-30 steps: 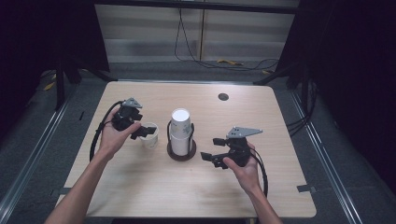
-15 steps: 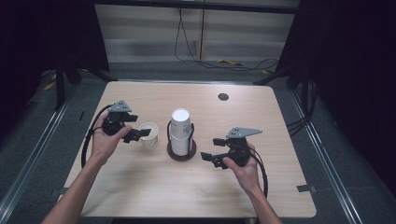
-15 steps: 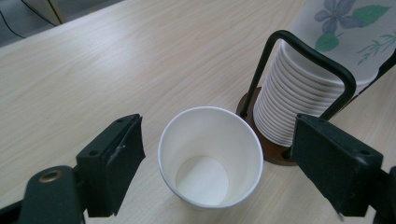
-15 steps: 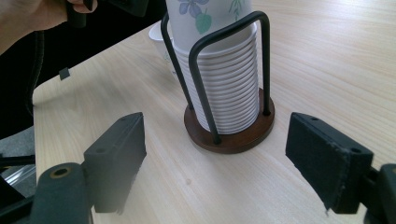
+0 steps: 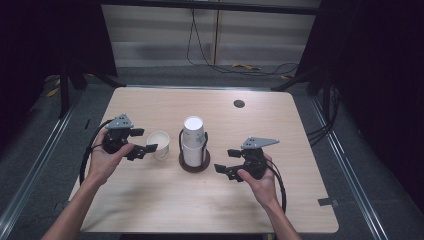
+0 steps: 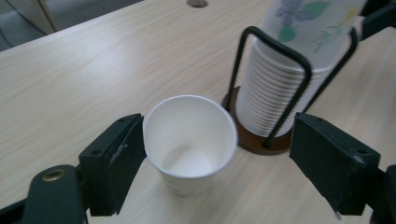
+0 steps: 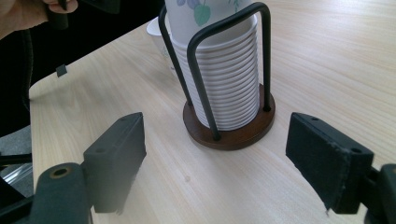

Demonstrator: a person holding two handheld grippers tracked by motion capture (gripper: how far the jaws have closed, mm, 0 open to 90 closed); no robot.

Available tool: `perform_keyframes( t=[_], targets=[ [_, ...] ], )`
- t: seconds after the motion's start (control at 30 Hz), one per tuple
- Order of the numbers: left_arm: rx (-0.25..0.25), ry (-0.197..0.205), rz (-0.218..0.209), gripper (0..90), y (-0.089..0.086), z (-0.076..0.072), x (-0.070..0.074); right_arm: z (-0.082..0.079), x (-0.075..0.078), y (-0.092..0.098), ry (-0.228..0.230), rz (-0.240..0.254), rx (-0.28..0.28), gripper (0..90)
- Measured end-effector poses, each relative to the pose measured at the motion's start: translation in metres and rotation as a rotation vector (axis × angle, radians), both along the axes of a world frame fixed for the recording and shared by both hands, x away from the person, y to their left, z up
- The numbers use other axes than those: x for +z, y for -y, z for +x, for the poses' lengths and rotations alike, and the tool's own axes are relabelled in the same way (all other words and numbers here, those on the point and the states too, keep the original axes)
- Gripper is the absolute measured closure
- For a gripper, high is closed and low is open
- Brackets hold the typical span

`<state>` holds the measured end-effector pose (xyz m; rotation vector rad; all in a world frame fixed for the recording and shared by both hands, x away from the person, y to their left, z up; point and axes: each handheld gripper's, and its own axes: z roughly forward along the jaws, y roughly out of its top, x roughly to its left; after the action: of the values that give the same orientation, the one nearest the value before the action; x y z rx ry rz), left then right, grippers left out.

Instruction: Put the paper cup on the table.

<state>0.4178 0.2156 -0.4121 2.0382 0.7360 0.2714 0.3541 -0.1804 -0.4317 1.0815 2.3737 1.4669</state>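
Left tool (image 5: 144,140) has withdrawn, jaws wide around cup (image 5: 159,144).

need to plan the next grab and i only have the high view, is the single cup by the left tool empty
Observer: Yes. The left gripper view looks into the single cup and its bottom is bare.
Operator: is the left tool gripping it
Observer: No. The left tool is open; one jaw sits right at the cup's wall, the other stands well clear.
Operator: and the stack in the holder, right way up?
Observer: Upside down. The right gripper view shows the stack of cups with rims downward on the wooden base, between black wire loops.
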Motion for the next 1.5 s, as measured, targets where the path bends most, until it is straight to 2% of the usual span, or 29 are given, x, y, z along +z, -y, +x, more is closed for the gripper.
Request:
perform_keyframes(
  t=[0.03,0.07,0.13,0.23,0.3,0.37,0.53,0.57,0.63,0.8,0.87,0.9,1.07,1.1,1.13,1.2,1.23,1.3,1.4,1.47,1.5],
  targets=[
    [-0.001,0.017,0.029,18.1,0.002,-0.003,0.000,0.000,0.000,0.000,-0.001,0.000,0.000,19.6],
    [0.000,0.022,0.034,18.1,0.003,-0.005,-0.001,0.000,0.000,-0.001,0.000,-0.001,0.002,19.6],
    [-0.015,0.020,0.032,18.1,0.003,-0.008,-0.002,0.000,0.000,0.000,0.004,0.001,0.001,19.6],
    [-0.025,-0.005,0.019,18.1,0.004,-0.015,-0.006,-0.001,0.001,0.001,0.004,0.002,-0.003,19.5],
    [-0.021,0.005,0.028,18.1,0.005,-0.021,-0.008,-0.003,0.001,0.001,0.004,0.000,-0.007,19.4],
    [-0.033,-0.002,0.027,18.0,0.006,-0.026,-0.011,-0.006,0.002,0.002,0.008,0.002,-0.010,19.4],
    [-0.024,-0.007,0.025,17.9,0.009,-0.035,-0.018,-0.013,-0.001,0.011,0.001,0.006,-0.022,19.3],
    [-0.023,-0.006,0.024,17.9,0.009,-0.036,-0.019,-0.014,-0.001,0.012,-0.005,0.012,-0.026,19.3],
    [-0.018,-0.006,-0.012,18.0,0.009,-0.041,-0.019,-0.016,-0.002,0.013,-0.001,0.007,-0.029,19.3],
    [0.003,0.059,0.010,18.0,0.012,-0.053,-0.024,-0.024,-0.006,0.013,-0.013,-0.011,-0.026,19.0],
    [0.003,0.058,0.023,18.1,0.014,-0.057,-0.028,-0.026,-0.009,0.012,-0.022,-0.046,-0.018,18.6],
    [0.008,0.058,0.015,18.1,0.014,-0.060,-0.030,-0.027,-0.010,0.012,-0.022,-0.053,-0.018,18.6],
    [0.020,0.035,-0.004,18.1,0.015,-0.072,-0.039,-0.033,-0.010,0.010,-0.021,-0.068,-0.026,17.9],
    [0.013,0.010,-0.025,18.1,0.016,-0.074,-0.043,-0.034,-0.010,0.011,-0.020,-0.066,-0.031,17.9],
    [0.008,0.003,-0.024,18.1,0.016,-0.075,-0.044,-0.037,-0.011,0.013,-0.026,-0.054,-0.035,17.9],
    [0.005,0.016,0.017,18.1,0.018,-0.079,-0.046,-0.039,-0.011,0.015,-0.031,-0.059,-0.038,17.9],
    [0.009,0.016,0.011,18.0,0.018,-0.080,-0.048,-0.040,-0.011,0.016,-0.029,-0.055,-0.043,17.9],
    [0.000,-0.017,-0.015,18.1,0.018,-0.082,-0.052,-0.041,-0.011,0.018,-0.028,-0.035,-0.051,17.9],
    [0.004,-0.020,-0.008,18.1,0.017,-0.086,-0.058,-0.042,-0.014,0.018,-0.033,-0.035,-0.054,17.9],
    [-0.003,-0.035,-0.042,18.0,0.016,-0.088,-0.063,-0.044,-0.018,0.018,-0.037,-0.037,-0.052,17.9],
    [-0.009,-0.036,-0.044,18.0,0.016,-0.090,-0.067,-0.045,-0.020,0.018,-0.037,-0.040,-0.055,17.9]
  ],
)
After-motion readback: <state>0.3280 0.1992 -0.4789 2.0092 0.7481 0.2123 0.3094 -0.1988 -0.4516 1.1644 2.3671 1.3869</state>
